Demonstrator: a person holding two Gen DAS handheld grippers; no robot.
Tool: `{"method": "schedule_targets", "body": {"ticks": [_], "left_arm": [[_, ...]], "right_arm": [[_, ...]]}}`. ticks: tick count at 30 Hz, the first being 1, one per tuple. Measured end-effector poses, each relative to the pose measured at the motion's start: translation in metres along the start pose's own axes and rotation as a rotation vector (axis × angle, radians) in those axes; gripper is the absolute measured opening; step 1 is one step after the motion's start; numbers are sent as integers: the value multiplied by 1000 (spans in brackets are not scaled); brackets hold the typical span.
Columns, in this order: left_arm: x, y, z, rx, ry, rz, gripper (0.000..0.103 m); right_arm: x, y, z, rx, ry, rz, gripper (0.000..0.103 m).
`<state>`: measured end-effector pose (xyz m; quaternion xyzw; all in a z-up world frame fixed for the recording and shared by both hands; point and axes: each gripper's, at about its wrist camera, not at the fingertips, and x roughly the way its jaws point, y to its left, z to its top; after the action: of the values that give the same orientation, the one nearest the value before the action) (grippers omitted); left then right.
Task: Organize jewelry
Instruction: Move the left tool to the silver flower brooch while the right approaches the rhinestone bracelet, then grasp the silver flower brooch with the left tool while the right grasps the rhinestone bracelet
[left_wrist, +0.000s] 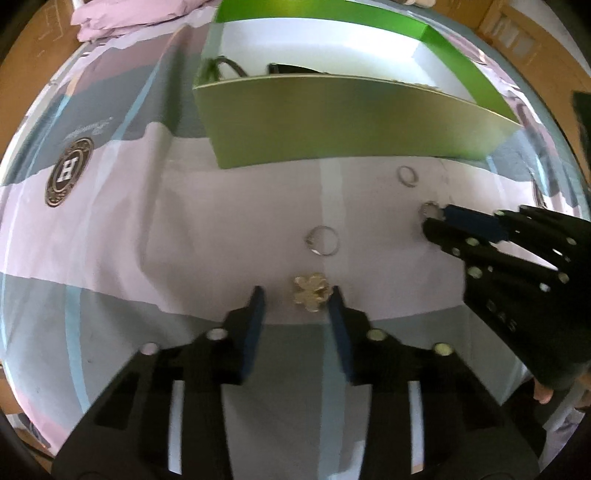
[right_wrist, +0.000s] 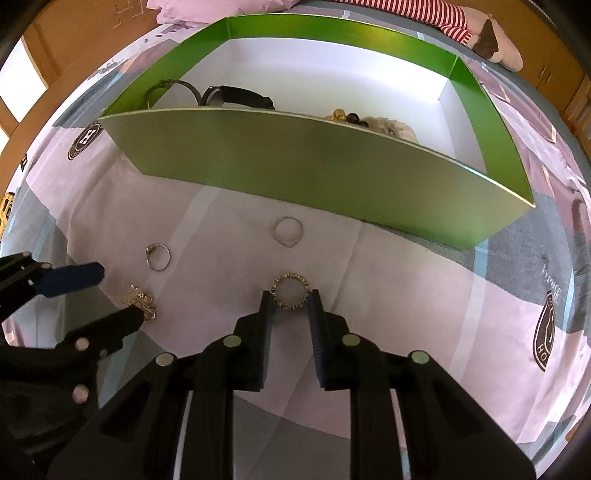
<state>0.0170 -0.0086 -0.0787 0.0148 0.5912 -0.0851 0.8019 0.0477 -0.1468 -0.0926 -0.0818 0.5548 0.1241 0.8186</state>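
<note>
A green box (left_wrist: 347, 122) with a white inside lies on the bedsheet; it also shows in the right wrist view (right_wrist: 314, 173), holding watches (right_wrist: 236, 96) and other jewelry (right_wrist: 384, 125). My left gripper (left_wrist: 297, 295) is open around a gold flower brooch (left_wrist: 312, 293) on the sheet. My right gripper (right_wrist: 290, 297) is open around a studded ring (right_wrist: 290, 295); the same ring (left_wrist: 430, 210) shows at its tips in the left wrist view. A ring with a stone (left_wrist: 323, 240) and a plain ring (left_wrist: 407, 176) lie loose on the sheet.
The patterned pink and grey sheet (left_wrist: 122, 229) covers the bed. A folded pink cloth (left_wrist: 122, 18) lies beyond the box. A striped soft toy (right_wrist: 480, 29) lies at the far right. Cardboard boxes (right_wrist: 74, 40) stand around the bed.
</note>
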Motion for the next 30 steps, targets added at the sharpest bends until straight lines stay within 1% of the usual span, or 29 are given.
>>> {"method": "schedule_targets", "body": {"ticks": [6, 7, 13, 15, 19, 22, 30], "left_arm": [[-1, -1, -2, 10, -12, 20, 30], [-3, -1, -4, 18, -15, 28, 30], [-2, -14, -7, 59, -40, 89, 30], [-2, -20, -9, 70, -48, 88, 20], [-2, -35, -7, 94, -67, 115, 20], [-9, -31, -9, 87, -73, 109, 20], [-4, -30, -7, 78, -64, 130, 20]], "right_arm": [[0, 6, -3, -38, -33, -18, 21], [0, 7, -3, -38, -36, -22, 22], [3, 9, -1, -34, -35, -27, 23], [3, 9, -1, -33, -35, -28, 23], [3, 9, -2, -16, -45, -25, 22], [2, 7, -1, -3, -53, -17, 21], [3, 8, 0, -6, -52, -23, 21]]}}
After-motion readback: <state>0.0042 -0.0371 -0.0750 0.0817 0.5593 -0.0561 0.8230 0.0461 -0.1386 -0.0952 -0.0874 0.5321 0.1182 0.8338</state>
